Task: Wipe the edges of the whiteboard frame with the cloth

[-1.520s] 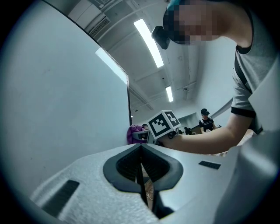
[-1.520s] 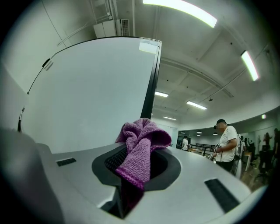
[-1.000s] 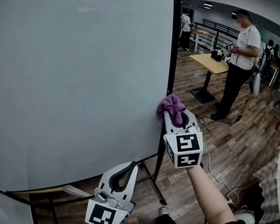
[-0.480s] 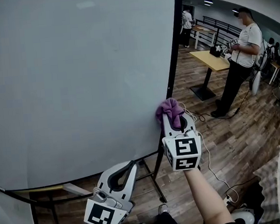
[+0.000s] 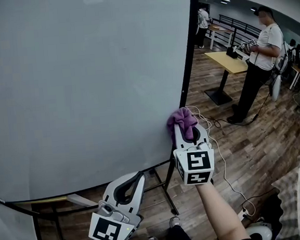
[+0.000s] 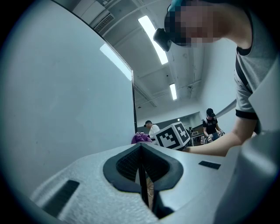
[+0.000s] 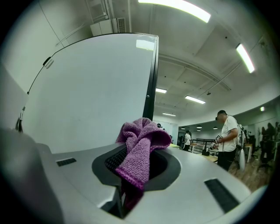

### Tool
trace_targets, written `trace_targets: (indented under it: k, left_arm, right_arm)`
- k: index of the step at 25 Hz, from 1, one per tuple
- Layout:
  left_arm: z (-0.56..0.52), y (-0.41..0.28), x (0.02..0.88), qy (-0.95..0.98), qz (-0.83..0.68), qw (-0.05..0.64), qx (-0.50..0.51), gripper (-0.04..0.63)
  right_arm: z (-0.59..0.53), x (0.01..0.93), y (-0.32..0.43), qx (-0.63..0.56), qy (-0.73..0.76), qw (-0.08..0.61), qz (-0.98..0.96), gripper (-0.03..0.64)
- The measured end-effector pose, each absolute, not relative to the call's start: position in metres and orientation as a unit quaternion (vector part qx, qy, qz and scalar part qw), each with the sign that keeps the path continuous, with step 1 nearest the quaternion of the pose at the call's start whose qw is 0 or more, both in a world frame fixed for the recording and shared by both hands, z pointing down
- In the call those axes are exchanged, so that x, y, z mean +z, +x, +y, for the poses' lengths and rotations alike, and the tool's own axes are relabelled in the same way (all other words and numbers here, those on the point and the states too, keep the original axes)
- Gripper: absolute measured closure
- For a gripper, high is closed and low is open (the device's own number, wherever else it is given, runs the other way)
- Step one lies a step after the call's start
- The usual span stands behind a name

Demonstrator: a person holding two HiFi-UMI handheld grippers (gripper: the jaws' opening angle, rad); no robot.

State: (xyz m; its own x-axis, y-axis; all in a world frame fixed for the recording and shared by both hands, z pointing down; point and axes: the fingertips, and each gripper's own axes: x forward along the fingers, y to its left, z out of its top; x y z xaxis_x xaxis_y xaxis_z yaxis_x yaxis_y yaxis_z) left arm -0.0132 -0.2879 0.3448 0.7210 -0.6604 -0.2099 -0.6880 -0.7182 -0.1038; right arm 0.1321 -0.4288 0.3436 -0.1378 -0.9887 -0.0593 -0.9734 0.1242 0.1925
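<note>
Head view: right gripper [image 5: 185, 129] holds cloth [image 5: 180, 118] at right edge of whiteboard frame [image 5: 188, 45].

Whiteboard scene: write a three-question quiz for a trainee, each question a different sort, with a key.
1. True or false: the left gripper holds the cloth.
2. Which colour is the cloth? A green, B purple, C white.
3. Fill in: in the head view, the right gripper holds the cloth by the ____ edge of the whiteboard frame.
Key: 1 false; 2 B; 3 right.
</note>
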Motion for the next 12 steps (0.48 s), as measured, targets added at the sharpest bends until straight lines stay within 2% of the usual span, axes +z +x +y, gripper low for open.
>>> trace_targets:
  k: [8, 12]
  left_arm:
    - [-0.289, -0.014, 0.356, -0.926, 0.367, 0.066, 0.061, 0.578]
    - [-0.292, -0.017, 0.355, -0.922, 0.372, 0.082, 0.068, 0.578]
  right_arm:
    - [-0.429, 0.372, 0.133, -0.084, 0.657, 0.055, -0.747, 0.548]
    - [-0.430, 0.383, 0.134, -0.082, 0.658, 0.057, -0.746, 0.548]
